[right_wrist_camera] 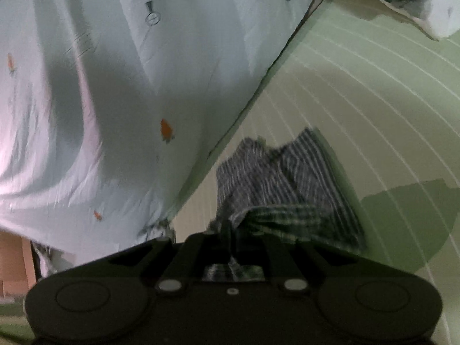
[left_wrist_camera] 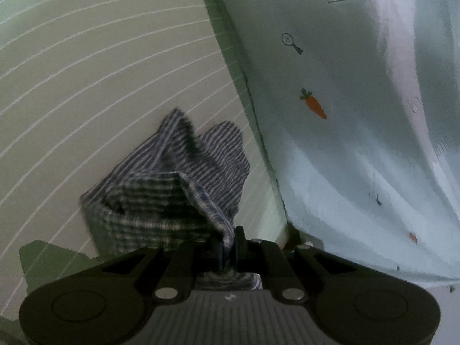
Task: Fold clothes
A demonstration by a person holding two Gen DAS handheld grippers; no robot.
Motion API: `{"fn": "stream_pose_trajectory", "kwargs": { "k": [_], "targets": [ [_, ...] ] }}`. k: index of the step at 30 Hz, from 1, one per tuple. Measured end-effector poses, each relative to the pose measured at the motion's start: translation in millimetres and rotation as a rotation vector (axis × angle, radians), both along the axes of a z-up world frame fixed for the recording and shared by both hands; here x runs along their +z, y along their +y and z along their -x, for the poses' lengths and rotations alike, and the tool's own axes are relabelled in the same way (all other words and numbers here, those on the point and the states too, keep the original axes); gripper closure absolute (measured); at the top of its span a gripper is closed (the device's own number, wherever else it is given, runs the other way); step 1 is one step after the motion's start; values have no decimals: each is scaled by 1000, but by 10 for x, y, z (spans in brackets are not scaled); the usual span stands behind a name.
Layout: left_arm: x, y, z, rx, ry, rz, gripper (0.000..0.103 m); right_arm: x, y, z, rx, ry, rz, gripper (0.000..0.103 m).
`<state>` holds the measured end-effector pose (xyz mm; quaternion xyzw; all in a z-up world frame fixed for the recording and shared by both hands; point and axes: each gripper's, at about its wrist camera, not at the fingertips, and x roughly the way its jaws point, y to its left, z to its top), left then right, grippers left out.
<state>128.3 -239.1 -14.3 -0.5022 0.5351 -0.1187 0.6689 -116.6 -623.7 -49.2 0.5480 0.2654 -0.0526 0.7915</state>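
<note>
Two views are catalogued. Left wrist view: the black left gripper (left_wrist_camera: 228, 247) is seen with its fingers closed tight on an edge of the blue-and-white striped and checked cloth garment (left_wrist_camera: 175, 189). The garment is bunched and hangs forward from the fingers above the pale green bed sheet with thin white curved lines (left_wrist_camera: 100, 86). A light blue quilt printed with small orange carrots (left_wrist_camera: 345, 143) is seen at the right, overlapping the sheet.

Right wrist view: the black right gripper (right_wrist_camera: 230, 240) is shown with its fingers pinched shut on another edge of the same garment (right_wrist_camera: 284, 184), which is blurred. The sheet (right_wrist_camera: 373, 115) lies right, the quilt (right_wrist_camera: 115, 100) left. A white rolled item (right_wrist_camera: 440, 14) is noted at the top right corner.
</note>
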Motion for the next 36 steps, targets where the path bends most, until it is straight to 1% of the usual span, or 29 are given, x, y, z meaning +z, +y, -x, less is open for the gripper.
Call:
{"fn": "stream_pose_trajectory", "kwargs": {
  "k": [4,6,7,8,9,10,11,12,13,14,15,17,19,22,24,27,33,36],
  "targets": [
    [-112,-165,-499,0,10,-26,96,-60,-186,-461,-24,7,6,99],
    [-193,-257,-799,-9,13,-47,92,-99,-286,-721,-32,12,31,98],
    [-241,-297,-948,1,18,-72,89,-118,-330,-875,-36,15,54,97],
    [-290,-336,-1097,14,25,-100,80,-133,-369,-1014,-47,22,85,91],
    [-323,-364,-1220,26,22,-134,70,-143,-401,-1135,-67,34,128,77],
    [-341,-376,-1308,29,10,-163,65,-153,-433,-1256,-86,45,171,65],
    [-339,-384,-1361,24,-10,-193,52,-154,-457,-1360,-104,57,215,45],
    [-333,-392,-1409,17,-31,-224,36,-145,-463,-1432,-108,71,260,40],
    [-329,-388,-1389,1,-59,-260,28,-138,-456,-1492,-97,85,303,40],
    [-324,-382,-1357,-17,-88,-296,21,-137,-436,-1531,-82,100,348,35],
    [-334,-385,-1305,-35,-111,-338,20,-144,-399,-1546,-61,114,396,28],
    [-391,-405,-1183,-89,-139,-437,17,-204,-298,-1529,-19,161,486,23],
    [-506,-455,-1046,-173,-143,-549,16,-321,-237,-1484,0,204,486,23],
    [-685,-587,-879,-309,-145,-668,16,-506,-171,-1410,19,258,456,22],
    [-767,-670,-813,-386,-168,-700,16,-615,-131,-1363,30,289,437,22],
    [-828,-761,-756,-444,-205,-734,16,-703,-94,-1340,32,302,415,20],
    [-908,-875,-833,-495,-228,-760,15,-832,-38,-1415,40,318,401,18],
    [-920,-905,-885,-499,-236,-753,14,-840,18,-1469,46,316,414,17]
  ]
}}
